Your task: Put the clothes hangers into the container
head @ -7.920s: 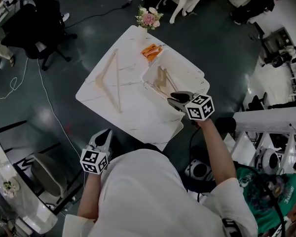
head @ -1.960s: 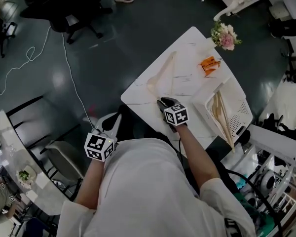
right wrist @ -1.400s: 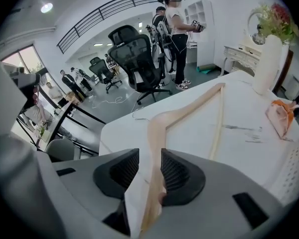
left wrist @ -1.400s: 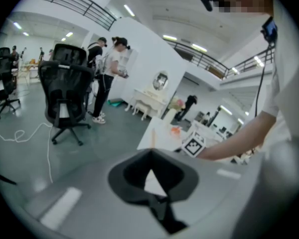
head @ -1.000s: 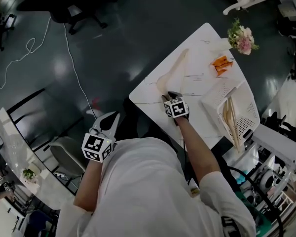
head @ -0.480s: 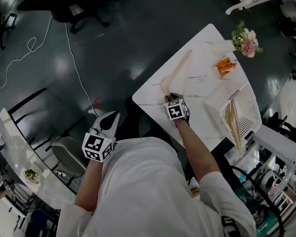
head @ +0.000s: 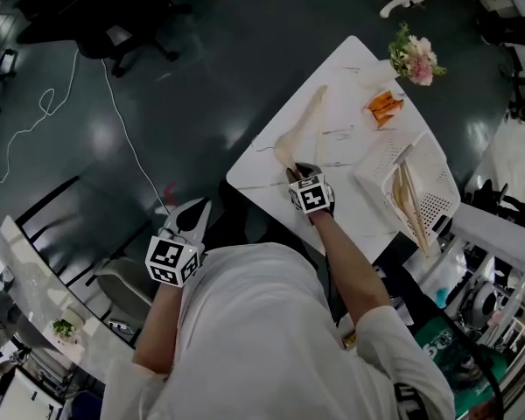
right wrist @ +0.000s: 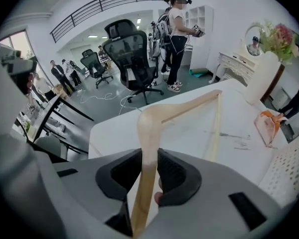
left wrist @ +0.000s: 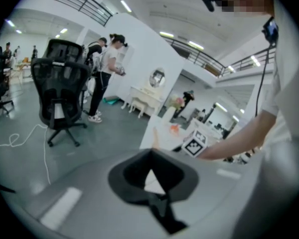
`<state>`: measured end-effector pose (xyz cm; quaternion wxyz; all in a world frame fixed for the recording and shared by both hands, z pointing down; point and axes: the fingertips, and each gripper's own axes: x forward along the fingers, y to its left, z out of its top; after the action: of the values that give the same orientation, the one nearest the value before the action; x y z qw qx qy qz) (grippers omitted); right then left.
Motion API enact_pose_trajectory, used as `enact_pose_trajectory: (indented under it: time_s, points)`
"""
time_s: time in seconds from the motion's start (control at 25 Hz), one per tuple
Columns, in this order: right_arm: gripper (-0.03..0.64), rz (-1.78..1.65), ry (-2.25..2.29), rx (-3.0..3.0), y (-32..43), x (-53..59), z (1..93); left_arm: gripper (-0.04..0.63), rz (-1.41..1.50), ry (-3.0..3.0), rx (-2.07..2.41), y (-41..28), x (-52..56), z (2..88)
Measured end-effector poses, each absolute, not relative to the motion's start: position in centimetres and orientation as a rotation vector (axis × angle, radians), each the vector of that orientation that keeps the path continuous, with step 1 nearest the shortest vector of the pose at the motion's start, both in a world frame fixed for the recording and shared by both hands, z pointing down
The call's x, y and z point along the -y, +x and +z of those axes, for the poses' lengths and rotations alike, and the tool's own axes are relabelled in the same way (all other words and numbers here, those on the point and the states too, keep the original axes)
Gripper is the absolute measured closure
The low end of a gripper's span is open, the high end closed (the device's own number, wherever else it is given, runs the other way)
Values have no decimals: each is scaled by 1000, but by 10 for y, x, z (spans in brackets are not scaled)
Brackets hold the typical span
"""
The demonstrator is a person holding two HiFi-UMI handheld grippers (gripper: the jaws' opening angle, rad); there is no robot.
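The left gripper (head: 191, 213) is off the table's (head: 346, 175) left edge, over the floor; its jaws are together with nothing between them. A wooden clothes hanger (head: 305, 122) lies along the left edge of the white table. The right gripper (head: 304, 171) is at the hanger's end nearest the person. Its jaws have just been closing and now clamp one arm of the hanger. The white perforated container (head: 437, 201) stands at the table's right edge, well apart from this hanger, with more wooden hangers (head: 407, 201) inside it.
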<state>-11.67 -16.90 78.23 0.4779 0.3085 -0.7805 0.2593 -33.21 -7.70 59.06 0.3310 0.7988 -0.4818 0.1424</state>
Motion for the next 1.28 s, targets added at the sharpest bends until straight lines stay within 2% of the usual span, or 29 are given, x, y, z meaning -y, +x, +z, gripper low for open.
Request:
enact_pose_trajectory:
  time_s: [0.8,1.28]
  points:
    - [525,609,722,2110,-93,136,648,595,336,2272,1074,-234,94,572]
    - [525,749,620,2203,-49,116,571,595,337,2272,1080,-204,93,568]
